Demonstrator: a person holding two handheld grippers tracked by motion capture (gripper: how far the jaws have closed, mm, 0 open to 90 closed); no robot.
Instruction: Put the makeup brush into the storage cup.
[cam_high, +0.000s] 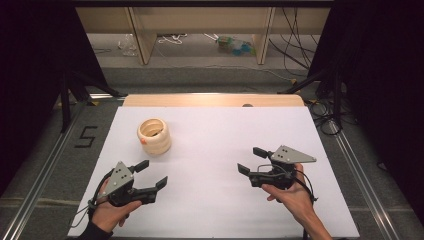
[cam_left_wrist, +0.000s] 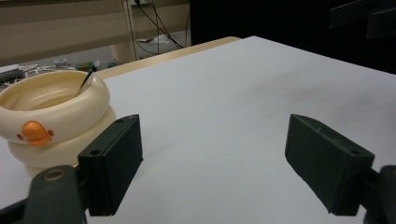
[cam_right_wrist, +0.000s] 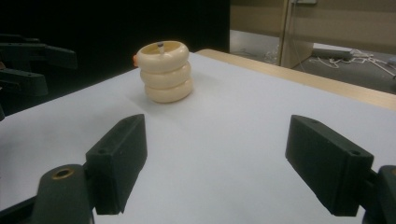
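Note:
A cream ringed cup (cam_high: 154, 135) with a small orange duck bill on its side stands upright on the white table (cam_high: 215, 130), left of centre. The left gripper view has the cup (cam_left_wrist: 51, 116) close by at the left, and a thin dark stick leans inside it. My left gripper (cam_high: 152, 174) is held low at the front left, open and holding nothing, a short way in front of the cup. My right gripper (cam_high: 251, 161) is open at the front right, pointing left. Its own view has the cup (cam_right_wrist: 166, 71) farther off across bare table.
A wooden strip (cam_high: 212, 100) edges the table's far side. Beyond it are floor cables and shelf legs. Black drapes and stand legs flank both sides. A "5" is marked on the floor (cam_high: 86, 136) at the left.

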